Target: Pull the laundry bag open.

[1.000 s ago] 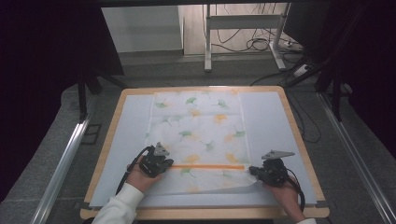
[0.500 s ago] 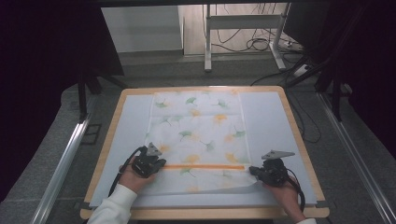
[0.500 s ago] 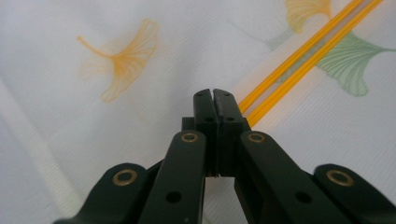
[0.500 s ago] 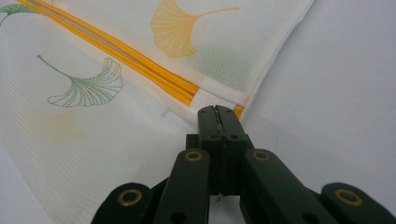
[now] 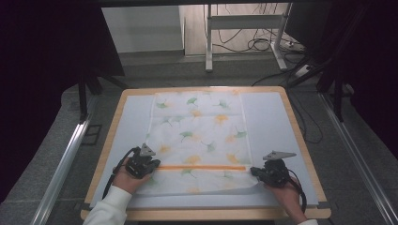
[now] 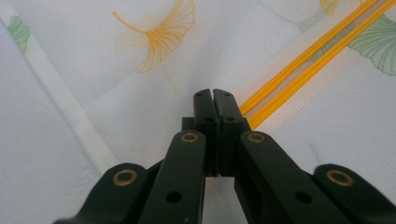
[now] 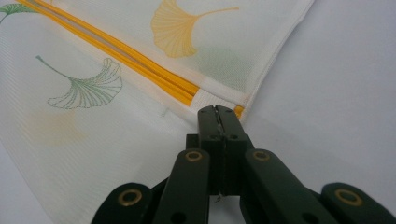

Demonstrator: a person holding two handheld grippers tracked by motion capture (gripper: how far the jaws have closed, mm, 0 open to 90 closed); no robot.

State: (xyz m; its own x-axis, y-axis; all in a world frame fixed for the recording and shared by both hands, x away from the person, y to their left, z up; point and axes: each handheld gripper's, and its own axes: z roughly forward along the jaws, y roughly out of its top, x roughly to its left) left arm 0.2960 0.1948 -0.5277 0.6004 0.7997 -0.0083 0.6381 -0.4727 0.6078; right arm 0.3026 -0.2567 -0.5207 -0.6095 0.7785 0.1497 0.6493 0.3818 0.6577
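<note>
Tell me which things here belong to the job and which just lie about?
In the job: cloth, left gripper, right gripper, both shut at its orange stripe.
Lying about: table, metal stand, floor cables.

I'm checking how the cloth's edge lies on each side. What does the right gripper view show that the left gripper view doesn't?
Right gripper view alone: the cloth's side edge with bare table cover beyond it, the folded-over end of the orange stripe at that edge, and a green leaf print beside the stripe.

Left gripper view alone: cloth all around the jaws, with a white hem band running diagonally to their left.

Both: shut black jaws of the left gripper and right gripper, each pointing at an end of the double orange stripe, and an orange leaf print.
</note>
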